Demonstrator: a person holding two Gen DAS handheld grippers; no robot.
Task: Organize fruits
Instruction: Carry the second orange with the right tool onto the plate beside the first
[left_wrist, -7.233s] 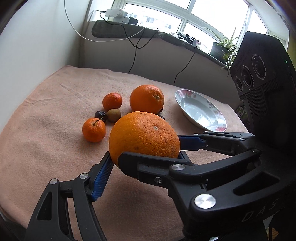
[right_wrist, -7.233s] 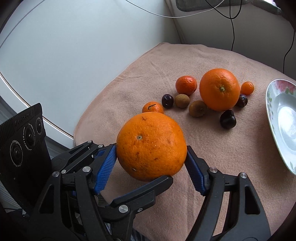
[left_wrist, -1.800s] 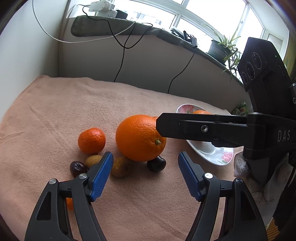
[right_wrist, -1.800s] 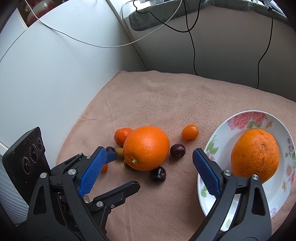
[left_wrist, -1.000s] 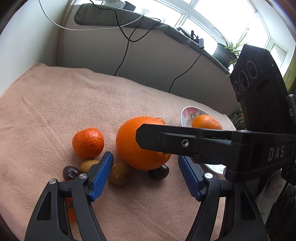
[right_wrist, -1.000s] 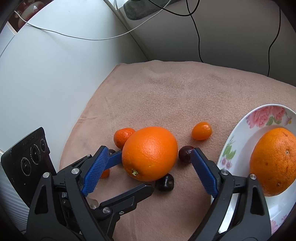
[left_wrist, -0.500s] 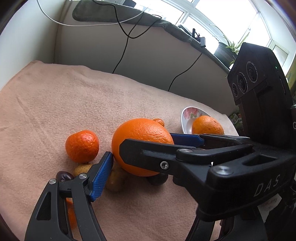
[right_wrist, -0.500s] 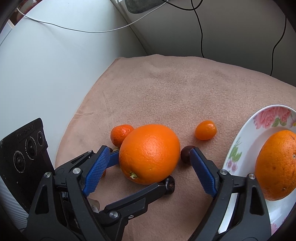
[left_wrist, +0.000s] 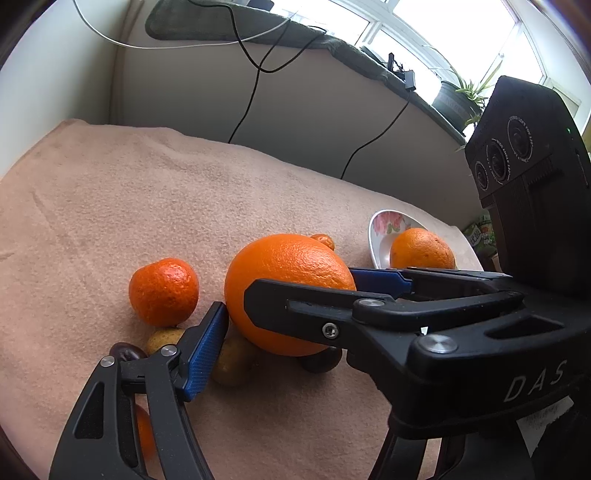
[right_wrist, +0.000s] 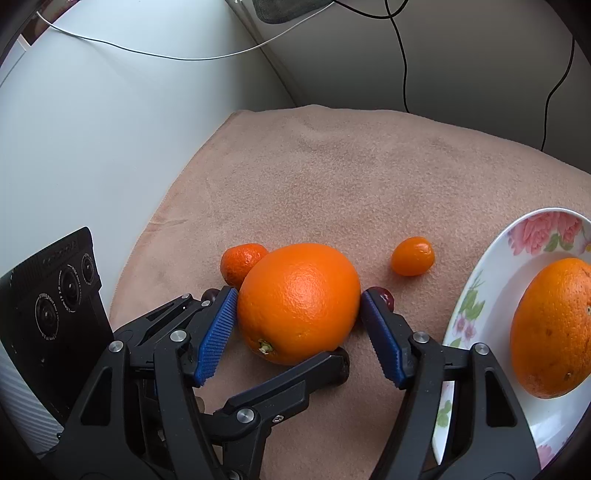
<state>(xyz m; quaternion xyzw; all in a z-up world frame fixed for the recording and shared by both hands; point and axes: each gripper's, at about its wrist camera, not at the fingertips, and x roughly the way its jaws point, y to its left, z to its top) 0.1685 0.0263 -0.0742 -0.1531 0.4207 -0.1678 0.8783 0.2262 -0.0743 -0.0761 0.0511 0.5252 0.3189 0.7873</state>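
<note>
A big orange (left_wrist: 288, 273) (right_wrist: 299, 295) lies on the pink cloth among small fruits. My right gripper (right_wrist: 298, 295) straddles it, its jaws closing, and both blue pads (right_wrist: 216, 332) touch the orange's sides. My left gripper (left_wrist: 291, 314) crosses it at right angles, also closing. Its left pad (left_wrist: 207, 347) touches the orange's edge. Its other finger is hidden in the left wrist view; in the right wrist view that finger (right_wrist: 295, 380) lies against the orange's near underside. A second orange (right_wrist: 550, 328) (left_wrist: 421, 247) sits in the flowered plate (right_wrist: 476, 280).
Around the big orange lie a tangerine (left_wrist: 162, 291), a kumquat (right_wrist: 412, 256), two brown fruits (left_wrist: 232, 362), dark plums (left_wrist: 127, 350) and another small orange fruit (left_wrist: 144, 432). The plate stands near the cloth's right edge. A wall with hanging cables (left_wrist: 255, 85) backs the table.
Both grippers' jaws have narrowed onto the big orange, which stays on the cloth. The orange that both held seven seconds ago now lies in the plate.
</note>
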